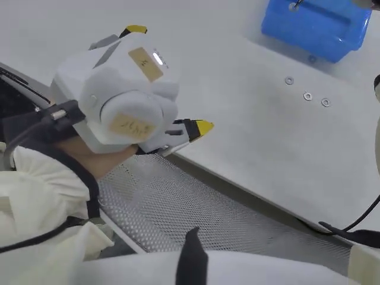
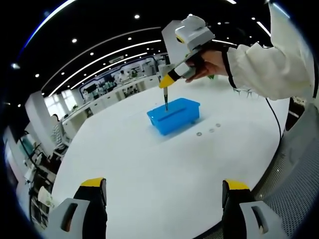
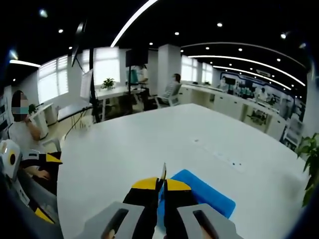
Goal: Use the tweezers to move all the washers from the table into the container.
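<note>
Blue container (image 2: 174, 115) lies under the tweezers (image 2: 166, 99), which are pinched upright between the right gripper (image 2: 167, 81)'s jaws. The tweezer tips are too small to tell if they are loaded. Three washers (image 2: 211, 130) lie just beside the container, toward the person, and the left gripper (image 2: 163, 183) gapes empty.

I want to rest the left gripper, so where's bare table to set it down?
The table is bare between the left gripper and the three washers, down to its near edge. Crowded around the blue container: washers beside it, right gripper holding tweezers over it.
</note>
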`<state>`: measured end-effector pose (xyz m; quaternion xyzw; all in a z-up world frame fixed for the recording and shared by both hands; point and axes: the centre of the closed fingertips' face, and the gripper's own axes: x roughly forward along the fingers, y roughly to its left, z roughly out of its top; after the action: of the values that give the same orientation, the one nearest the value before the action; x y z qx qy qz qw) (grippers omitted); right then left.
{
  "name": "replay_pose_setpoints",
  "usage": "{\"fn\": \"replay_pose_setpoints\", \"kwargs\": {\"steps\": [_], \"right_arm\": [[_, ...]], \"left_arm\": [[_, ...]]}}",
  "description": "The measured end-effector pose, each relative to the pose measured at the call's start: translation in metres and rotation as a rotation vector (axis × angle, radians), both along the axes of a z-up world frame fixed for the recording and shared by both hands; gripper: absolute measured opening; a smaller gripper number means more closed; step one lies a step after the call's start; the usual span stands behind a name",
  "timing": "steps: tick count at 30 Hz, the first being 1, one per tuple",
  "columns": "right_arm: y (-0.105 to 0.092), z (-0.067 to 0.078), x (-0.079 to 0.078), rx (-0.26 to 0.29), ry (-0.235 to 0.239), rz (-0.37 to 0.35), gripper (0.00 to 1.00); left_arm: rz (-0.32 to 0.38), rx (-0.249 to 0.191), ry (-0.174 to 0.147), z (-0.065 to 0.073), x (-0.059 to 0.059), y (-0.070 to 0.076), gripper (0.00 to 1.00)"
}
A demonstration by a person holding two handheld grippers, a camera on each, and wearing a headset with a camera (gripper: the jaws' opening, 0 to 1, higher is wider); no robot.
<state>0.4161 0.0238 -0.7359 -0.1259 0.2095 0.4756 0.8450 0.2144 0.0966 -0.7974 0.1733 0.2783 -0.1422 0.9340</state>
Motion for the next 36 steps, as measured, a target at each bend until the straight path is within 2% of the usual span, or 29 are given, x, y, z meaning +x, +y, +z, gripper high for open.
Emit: {"fn": "replay_pose_setpoints", "kwargs": {"steps": [2, 6, 10, 13, 19, 27, 31, 36], "right_arm": [[0.003, -0.005, 0.003, -0.005, -0.003, -0.004, 0.0], [0.005, -0.016, 0.011, -0.025, -0.029, -0.009, 0.0], [0.006, -0.029, 0.02, -0.033, -0.01, -0.018, 0.0], [0.006, -0.031, 0.024, -0.033, -0.017, -0.03, 0.0], [0.009, -0.039, 0.029, -0.034, -0.006, -0.037, 0.0], [0.013, -0.061, 0.036, -0.062, 0.004, -0.041, 0.0], [0.011, -0.063, 0.036, -0.06, 0.011, -0.052, 0.0], [0.01, -0.068, 0.035, -0.062, 0.016, -0.056, 0.0]], "left_arm": [[-0.01, -0.011, -0.012, 0.003, 0.0, -0.003, 0.99], [-0.017, -0.018, -0.011, 0.003, 0.0, -0.005, 0.99], [-0.014, -0.018, -0.009, 0.003, 0.0, -0.005, 0.99], [-0.013, -0.014, 0.001, 0.001, -0.001, -0.005, 0.99], [-0.006, -0.011, 0.003, 0.001, 0.0, -0.004, 0.98], [0.001, -0.014, 0.008, 0.0, -0.001, -0.002, 0.97], [0.001, -0.014, 0.02, -0.002, -0.001, -0.002, 0.97], [0.007, -0.024, 0.015, 0.0, -0.001, -0.002, 0.97]]}}
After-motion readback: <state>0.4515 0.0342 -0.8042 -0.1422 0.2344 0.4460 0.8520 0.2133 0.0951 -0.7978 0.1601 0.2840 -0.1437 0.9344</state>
